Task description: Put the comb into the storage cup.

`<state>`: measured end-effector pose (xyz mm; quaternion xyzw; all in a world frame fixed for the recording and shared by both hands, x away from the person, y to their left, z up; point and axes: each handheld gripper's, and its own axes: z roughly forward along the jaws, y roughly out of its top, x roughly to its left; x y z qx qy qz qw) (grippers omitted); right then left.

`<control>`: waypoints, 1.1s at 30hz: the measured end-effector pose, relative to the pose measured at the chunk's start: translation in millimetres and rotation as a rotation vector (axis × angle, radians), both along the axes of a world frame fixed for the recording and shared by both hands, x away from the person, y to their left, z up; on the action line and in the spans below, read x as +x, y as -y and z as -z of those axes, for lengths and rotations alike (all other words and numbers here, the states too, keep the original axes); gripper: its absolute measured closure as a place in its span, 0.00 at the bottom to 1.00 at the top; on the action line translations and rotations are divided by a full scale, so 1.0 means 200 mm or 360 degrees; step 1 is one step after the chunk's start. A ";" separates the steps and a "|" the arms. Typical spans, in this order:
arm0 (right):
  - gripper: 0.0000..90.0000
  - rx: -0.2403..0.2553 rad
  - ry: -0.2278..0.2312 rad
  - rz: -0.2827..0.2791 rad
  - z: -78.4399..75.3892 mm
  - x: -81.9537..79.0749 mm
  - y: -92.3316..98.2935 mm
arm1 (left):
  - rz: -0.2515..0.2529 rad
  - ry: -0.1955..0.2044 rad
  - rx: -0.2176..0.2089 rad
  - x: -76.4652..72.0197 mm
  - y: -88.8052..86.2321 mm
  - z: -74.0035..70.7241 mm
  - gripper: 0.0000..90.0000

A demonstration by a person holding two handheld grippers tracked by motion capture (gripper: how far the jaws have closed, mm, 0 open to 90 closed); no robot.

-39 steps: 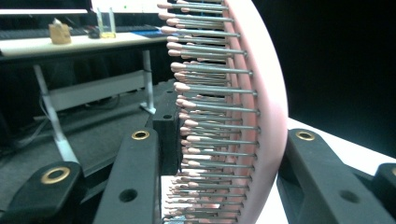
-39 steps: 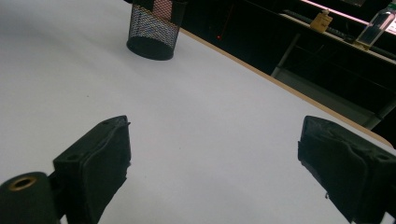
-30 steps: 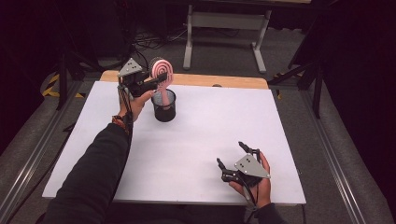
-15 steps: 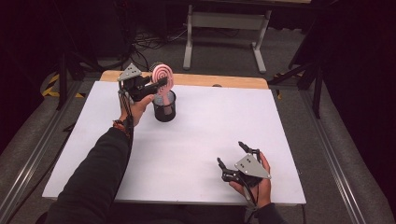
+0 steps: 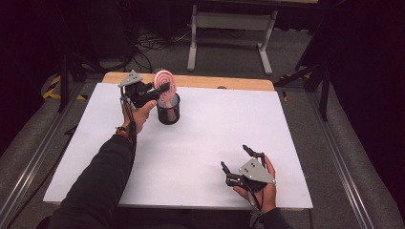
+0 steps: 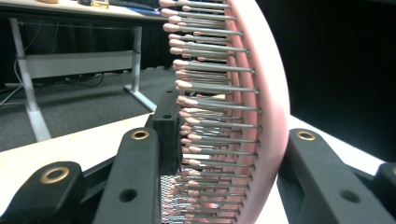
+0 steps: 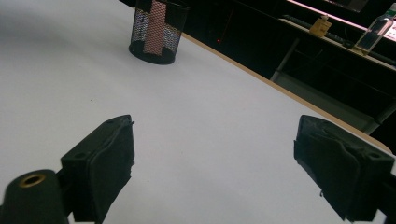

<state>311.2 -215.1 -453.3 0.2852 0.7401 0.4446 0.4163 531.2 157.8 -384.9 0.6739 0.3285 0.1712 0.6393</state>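
High view shows the left hand-held gripper (image 5: 160, 90) clenched on a pink hairbrush (image 5: 165, 85), head up, its handle pointing down into the black mesh cup (image 5: 168, 110) directly beneath. Right hand-held gripper (image 5: 237, 161) rests released on the white surface (image 5: 210, 129), well apart.

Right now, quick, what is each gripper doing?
Left gripper: closed on the round pink hairbrush, its handle down in the black mesh cup.
Right gripper: open, holding nothing.
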 end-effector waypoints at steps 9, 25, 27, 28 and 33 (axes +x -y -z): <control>0.14 -0.0008 -0.0006 -0.0002 0.00 0.00 -0.01 | 0.0052 -0.0015 -0.0081 0.00 -0.01 0.02 0.68; 0.14 -0.0053 -0.0026 0.0033 0.01 0.01 -0.02 | -0.0073 0.0020 -0.0077 0.03 -0.08 0.00 0.60; 0.14 -0.0056 -0.0033 0.0034 0.01 0.01 -0.02 | -0.0093 0.0019 -0.0074 0.03 -0.09 0.00 0.57; 0.14 -0.0066 -0.0036 0.0032 0.01 0.01 -0.03 | -0.0109 0.0014 -0.0072 0.03 -0.10 0.00 0.56; 0.14 -0.0072 -0.0039 0.0031 0.02 0.01 -0.03 | -0.0121 -0.0007 -0.0078 0.04 -0.11 0.00 0.54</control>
